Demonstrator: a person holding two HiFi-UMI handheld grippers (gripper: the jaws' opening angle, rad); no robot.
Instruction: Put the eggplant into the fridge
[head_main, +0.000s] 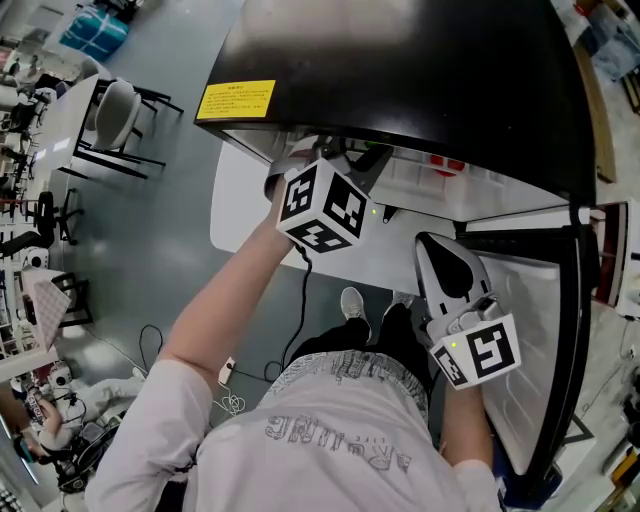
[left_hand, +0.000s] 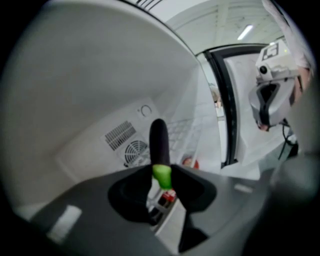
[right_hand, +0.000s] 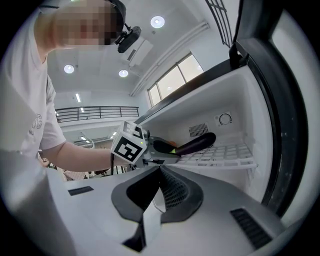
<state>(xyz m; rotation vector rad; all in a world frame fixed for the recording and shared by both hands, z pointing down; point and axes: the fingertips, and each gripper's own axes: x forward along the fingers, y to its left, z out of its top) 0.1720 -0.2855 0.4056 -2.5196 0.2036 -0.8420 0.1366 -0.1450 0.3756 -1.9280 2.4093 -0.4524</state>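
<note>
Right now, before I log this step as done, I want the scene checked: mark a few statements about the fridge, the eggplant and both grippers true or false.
1. The door of the black fridge stands open. True.
2. The left gripper grips the dark purple eggplant by its green stem end. True.
3. The right gripper carries a bottle. False: its jaws are together with nothing between them.
4. The eggplant lies loose on the floor. False: it is held over the white wire shelf inside the fridge.
</note>
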